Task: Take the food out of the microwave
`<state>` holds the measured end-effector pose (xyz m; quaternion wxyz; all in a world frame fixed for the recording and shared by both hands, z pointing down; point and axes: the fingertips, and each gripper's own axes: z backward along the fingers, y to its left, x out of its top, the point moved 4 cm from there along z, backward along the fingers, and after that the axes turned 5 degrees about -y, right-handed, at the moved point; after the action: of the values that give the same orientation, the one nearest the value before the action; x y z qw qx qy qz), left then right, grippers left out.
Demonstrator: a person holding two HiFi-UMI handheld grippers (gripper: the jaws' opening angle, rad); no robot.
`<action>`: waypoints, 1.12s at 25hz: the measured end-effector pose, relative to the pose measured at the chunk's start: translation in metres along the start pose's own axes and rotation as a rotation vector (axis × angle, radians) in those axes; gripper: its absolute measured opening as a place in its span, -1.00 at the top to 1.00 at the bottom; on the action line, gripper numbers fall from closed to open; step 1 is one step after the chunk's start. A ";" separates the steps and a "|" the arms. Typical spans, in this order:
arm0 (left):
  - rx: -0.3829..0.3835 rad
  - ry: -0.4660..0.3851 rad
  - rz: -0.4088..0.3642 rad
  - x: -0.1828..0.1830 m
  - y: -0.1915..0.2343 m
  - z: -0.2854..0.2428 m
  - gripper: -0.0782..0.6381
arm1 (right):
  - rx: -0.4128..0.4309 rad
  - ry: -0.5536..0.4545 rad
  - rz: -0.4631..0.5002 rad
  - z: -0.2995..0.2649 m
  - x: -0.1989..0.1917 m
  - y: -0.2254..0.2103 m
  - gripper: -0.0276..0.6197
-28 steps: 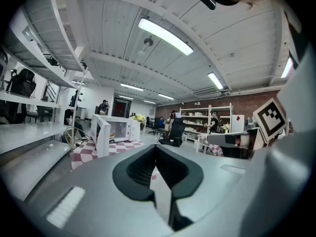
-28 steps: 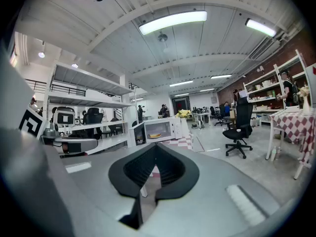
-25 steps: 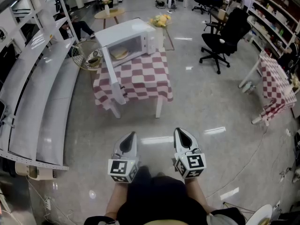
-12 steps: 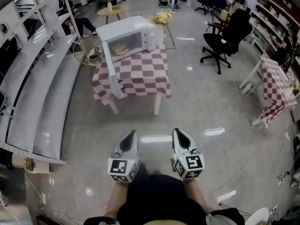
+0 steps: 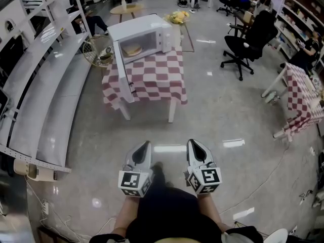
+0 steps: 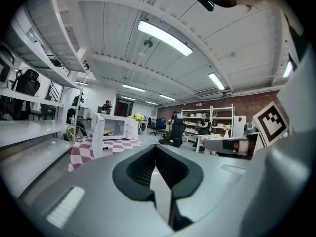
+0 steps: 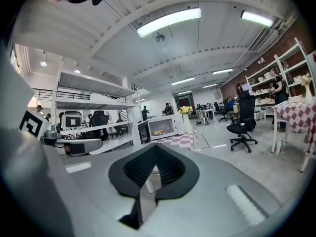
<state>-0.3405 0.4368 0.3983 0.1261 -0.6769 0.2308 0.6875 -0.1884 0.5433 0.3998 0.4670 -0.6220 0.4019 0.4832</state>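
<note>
A white microwave (image 5: 144, 34) stands on a table with a red-and-white checked cloth (image 5: 152, 80), far ahead of me across the floor. Its door (image 5: 124, 75) hangs open to the left. Inside lies a flat, pale piece of food (image 5: 132, 49), also visible as food (image 7: 159, 132) in the right gripper view. My left gripper (image 5: 143, 147) and right gripper (image 5: 195, 145) are held side by side low in the head view, well short of the table. Both are shut with nothing between the pads. The left gripper view shows the microwave (image 6: 118, 127) small and distant.
Long white shelving (image 5: 45, 85) runs along the left. A round wire object (image 5: 98, 52) sits behind the table's left corner. A black office chair (image 5: 248, 39) and a second checked table (image 5: 304, 92) stand at the right. Yellow flowers (image 5: 177, 18) are beyond the microwave.
The table and microwave have drawn a little closer and lower in the head view. Both grippers stay shut, side by side.
</note>
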 end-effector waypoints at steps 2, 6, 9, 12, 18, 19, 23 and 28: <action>0.000 0.000 0.004 -0.001 0.002 -0.004 0.75 | 0.004 0.004 0.000 -0.005 -0.001 0.000 0.91; 0.006 0.004 0.011 -0.002 0.009 -0.015 0.75 | 0.010 0.010 0.001 -0.019 -0.001 -0.003 0.91; 0.010 0.001 0.011 0.002 0.017 -0.026 0.75 | 0.016 0.010 0.002 -0.034 0.003 -0.005 0.91; 0.013 0.000 0.005 0.006 0.025 -0.039 0.75 | 0.025 0.005 0.001 -0.050 0.009 -0.008 0.91; 0.013 0.008 0.008 0.010 0.043 -0.071 0.75 | 0.024 0.013 -0.006 -0.083 0.013 -0.018 0.91; 0.012 0.009 0.008 0.010 0.046 -0.077 0.75 | 0.021 0.014 -0.006 -0.088 0.014 -0.020 0.91; 0.009 0.012 0.006 0.013 0.058 -0.100 0.75 | 0.009 0.013 -0.003 -0.110 0.019 -0.030 0.91; -0.004 0.011 0.005 0.017 0.073 -0.127 0.75 | -0.008 0.014 -0.003 -0.136 0.024 -0.040 0.91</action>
<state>-0.2658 0.3098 0.3948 0.1217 -0.6804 0.2320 0.6845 -0.1143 0.4202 0.3968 0.4624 -0.6277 0.4024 0.4799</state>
